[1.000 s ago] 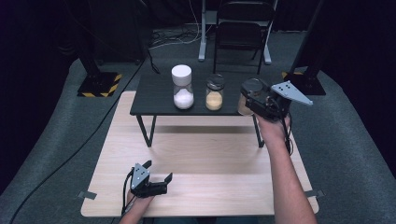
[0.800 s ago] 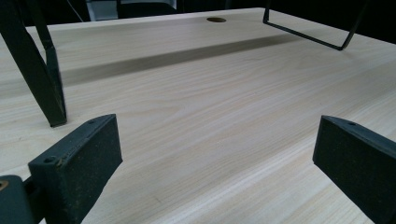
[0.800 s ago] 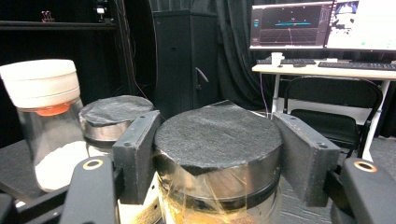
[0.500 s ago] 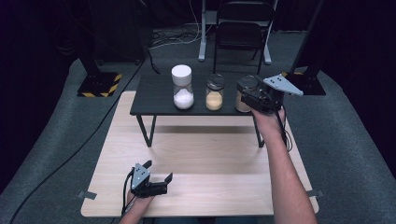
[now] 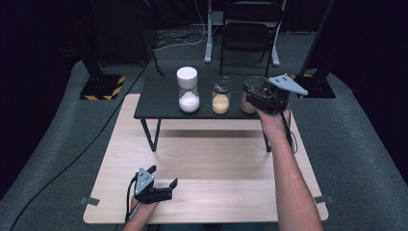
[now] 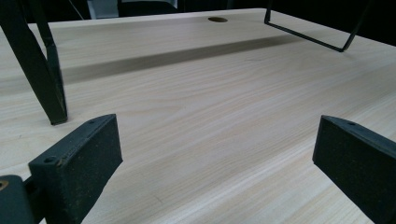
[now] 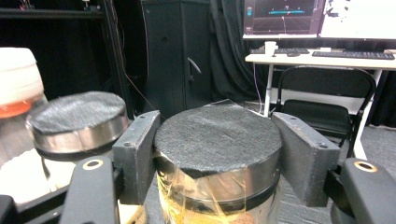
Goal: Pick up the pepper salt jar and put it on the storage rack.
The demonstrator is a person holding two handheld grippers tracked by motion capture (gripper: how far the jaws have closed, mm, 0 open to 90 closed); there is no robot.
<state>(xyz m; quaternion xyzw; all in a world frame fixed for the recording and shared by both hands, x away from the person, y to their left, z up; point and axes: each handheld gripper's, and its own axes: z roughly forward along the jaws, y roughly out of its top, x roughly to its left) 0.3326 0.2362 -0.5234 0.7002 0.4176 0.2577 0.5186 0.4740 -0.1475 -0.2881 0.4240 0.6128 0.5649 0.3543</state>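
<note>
The right gripper (image 7: pixel 218 154) clamps the dark lid (image 7: pixel 219 137) of the rightmost jar (image 5: pixel 248 98) on the black table (image 5: pixel 159 96). The left gripper (image 5: pixel 161 185) rests wide open on the wooden board (image 5: pixel 216 163).

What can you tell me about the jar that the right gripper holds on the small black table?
The clear glass jar with a round metal lid topped in dark grey stands upright at the right end of the small black table, beside two other jars. A pale, tan-coloured filling shows in its lower part, and the glass reflects yellow. The lid has a shiny silver rim. The right gripper is shut on the lid: its two black fingers press the rim from both sides. No other thing touches it.
</note>
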